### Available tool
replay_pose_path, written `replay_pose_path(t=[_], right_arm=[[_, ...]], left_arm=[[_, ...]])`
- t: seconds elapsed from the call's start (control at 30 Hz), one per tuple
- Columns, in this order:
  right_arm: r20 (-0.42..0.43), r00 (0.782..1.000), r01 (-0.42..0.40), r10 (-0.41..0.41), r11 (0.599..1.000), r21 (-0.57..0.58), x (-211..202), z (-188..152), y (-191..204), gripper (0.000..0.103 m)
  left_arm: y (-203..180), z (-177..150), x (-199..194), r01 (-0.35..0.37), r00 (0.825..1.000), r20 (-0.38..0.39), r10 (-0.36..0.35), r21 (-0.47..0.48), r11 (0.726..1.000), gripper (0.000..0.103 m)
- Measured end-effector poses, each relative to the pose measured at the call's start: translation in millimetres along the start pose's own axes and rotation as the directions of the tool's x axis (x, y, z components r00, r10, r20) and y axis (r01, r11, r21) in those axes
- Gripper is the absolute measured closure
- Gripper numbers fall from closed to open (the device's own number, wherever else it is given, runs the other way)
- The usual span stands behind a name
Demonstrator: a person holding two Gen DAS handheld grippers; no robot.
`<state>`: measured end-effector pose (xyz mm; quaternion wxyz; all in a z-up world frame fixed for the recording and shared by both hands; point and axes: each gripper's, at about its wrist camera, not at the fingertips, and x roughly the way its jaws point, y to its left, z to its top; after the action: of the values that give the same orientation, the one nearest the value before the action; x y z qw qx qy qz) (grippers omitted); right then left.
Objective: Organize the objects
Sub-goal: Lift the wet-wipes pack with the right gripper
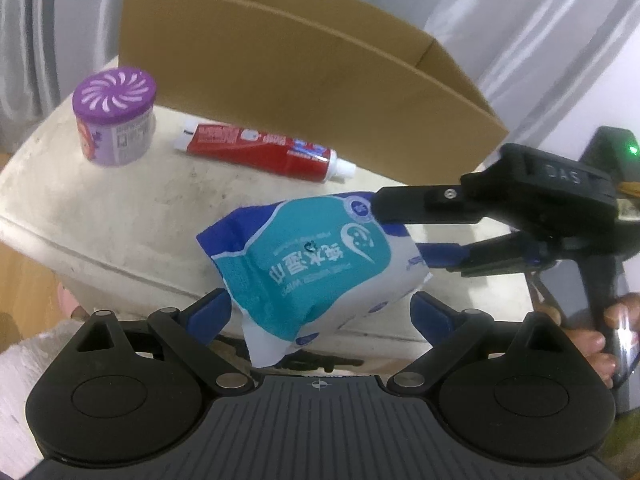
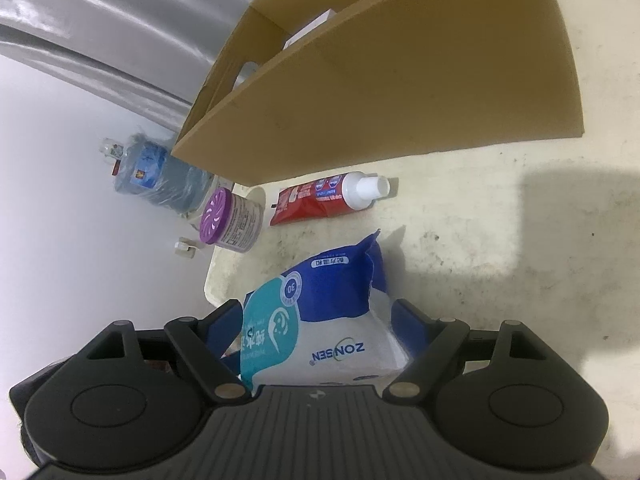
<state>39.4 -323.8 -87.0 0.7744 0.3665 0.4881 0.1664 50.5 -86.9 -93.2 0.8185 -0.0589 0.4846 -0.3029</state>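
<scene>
A blue, teal and white pack of wet wipes (image 1: 316, 264) hangs above the pale table (image 1: 100, 208). My right gripper (image 2: 318, 320) is shut on the wipes pack (image 2: 320, 320); it shows in the left wrist view (image 1: 404, 232), reaching in from the right. My left gripper (image 1: 320, 308) stands with its blue fingers on either side of the pack's lower end; whether they press it I cannot tell. A red toothpaste tube (image 1: 264, 150) and a purple-lidded air freshener jar (image 1: 114, 116) rest on the table before an open cardboard box (image 1: 288, 68).
The box (image 2: 380, 80) holds a white item. Toothpaste (image 2: 332, 198) and jar (image 2: 232, 220) lie near the table's edge. A large water bottle (image 2: 160, 180) stands on the floor beyond. Grey curtains (image 1: 48, 20) hang behind.
</scene>
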Motion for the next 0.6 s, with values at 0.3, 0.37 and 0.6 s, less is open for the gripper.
replay_pose_path(t=[0.3, 0.37, 0.6], right_arm=[[-0.018, 0.998, -0.057, 0.057, 0.998, -0.01, -1.0, 2.3, -2.3, 0.018], [-0.022, 0.998, -0.063, 0.062, 0.998, -0.028, -1.4, 1.7, -0.3, 0.018], [-0.014, 0.999, -0.033, 0.033, 0.997, -0.068, -15.3, -1.8, 0.2, 0.018]], left_arm=[[-11.4, 5.3, 8.2, -0.028, 1.0, -0.005, 0.028, 0.001, 1.0, 0.006], [-16.3, 6.4, 7.1, -0.022, 1.0, 0.002, 0.022, 0.008, 1.0, 0.006], [-42.4, 1.8, 8.1, -0.007, 1.0, -0.017, 0.008, 0.05, 0.999, 0.006]])
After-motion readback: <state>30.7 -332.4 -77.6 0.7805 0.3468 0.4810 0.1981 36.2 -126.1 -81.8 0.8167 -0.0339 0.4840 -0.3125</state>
